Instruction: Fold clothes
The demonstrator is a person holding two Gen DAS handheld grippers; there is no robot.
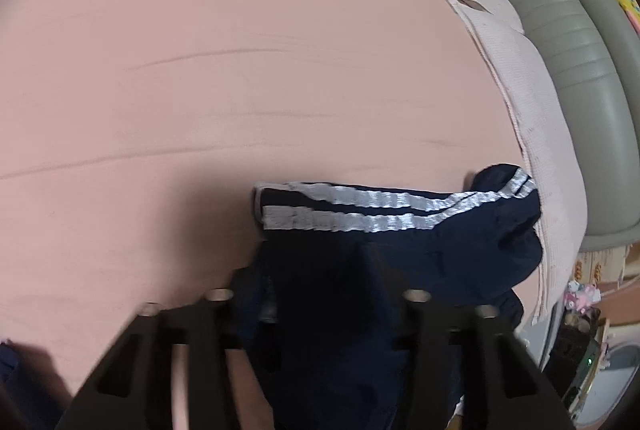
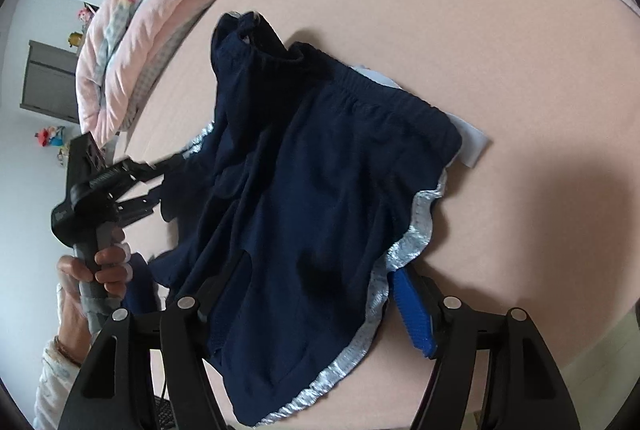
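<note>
Navy shorts [image 2: 320, 198] with silver side stripes lie on a pink sheet [image 2: 500, 50], filling the centre of the right wrist view from the upper middle down to the lower edge. Their elastic waistband runs across the upper part of the garment, and a pale label [image 2: 474, 146] sticks out at its right end. One silver-trimmed hem curves down the right side of the cloth toward the bottom of the frame.

The right gripper [image 2: 316, 294] sits at the bottom centre of its view with its jaws spread wide; the shorts lie between and over them. A blue pad [image 2: 412, 314] on the right finger shows just beside the silver trim, and whether it touches the cloth cannot be told.

The left gripper [image 2: 160, 170] enters from the left of the right wrist view, held by a hand [image 2: 100, 266] at the lower left. Its fingers reach the left edge of the shorts, with navy cloth between the tips, so it seems clamped on the fabric. In the left wrist view the shorts [image 1: 400, 250] bunch at the lower centre and right, two silver stripes [image 1: 360, 210] running across them. Dark cloth hides the gap between the fingers there.

A folded pink quilt [image 2: 152, 30] lies in the upper left of the right wrist view, at the sheet's edge. A grey-green padded headboard [image 1: 560, 30] curves down the right of the left wrist view.
</note>
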